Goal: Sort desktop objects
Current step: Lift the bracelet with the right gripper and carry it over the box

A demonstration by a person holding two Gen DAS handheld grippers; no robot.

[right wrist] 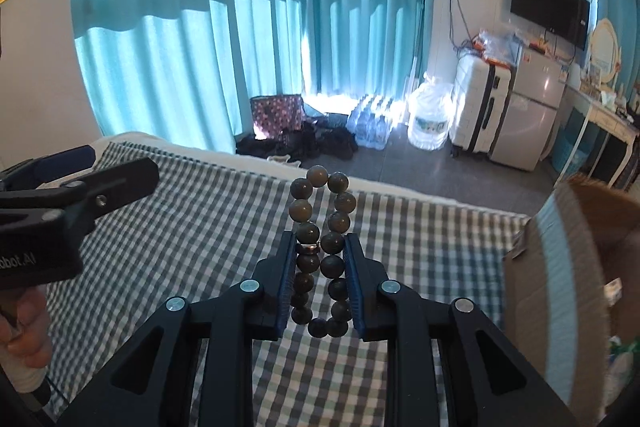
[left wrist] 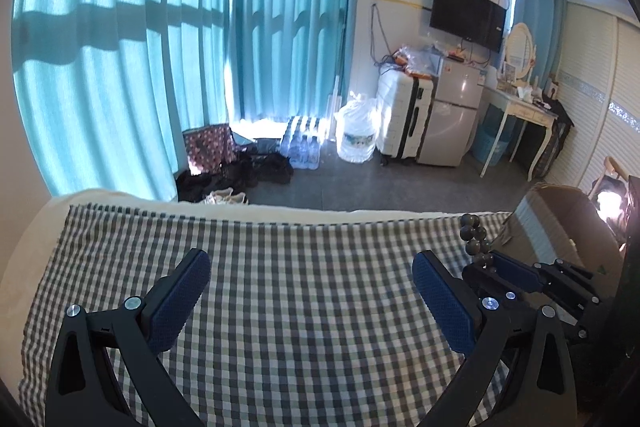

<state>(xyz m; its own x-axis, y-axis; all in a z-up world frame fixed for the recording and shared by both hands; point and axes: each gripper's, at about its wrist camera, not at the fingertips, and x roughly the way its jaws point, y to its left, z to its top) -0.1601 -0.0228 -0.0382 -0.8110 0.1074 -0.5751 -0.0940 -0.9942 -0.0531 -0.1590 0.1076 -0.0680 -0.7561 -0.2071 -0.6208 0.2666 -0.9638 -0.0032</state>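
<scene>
A bracelet of dark round beads (right wrist: 320,247) is squeezed into a long loop between the blue pads of my right gripper (right wrist: 320,247), which is shut on it and holds it above the checked cloth (right wrist: 200,227). The same bead bracelet (left wrist: 474,237) sticks up from the right gripper (left wrist: 500,267) at the right of the left wrist view. My left gripper (left wrist: 312,267) stands open above the checked cloth (left wrist: 300,287) with nothing between its fingers. It also shows at the left edge as the left gripper (right wrist: 72,187), held by a hand (right wrist: 24,327).
A cardboard box (right wrist: 560,287) stands open at the right end of the cloth, seen too as the cardboard box (left wrist: 560,219). Beyond the table edge lie shoes, bags and water bottles (left wrist: 300,147) on the floor, with a suitcase (left wrist: 404,119) and small fridge (left wrist: 456,115) by the wall.
</scene>
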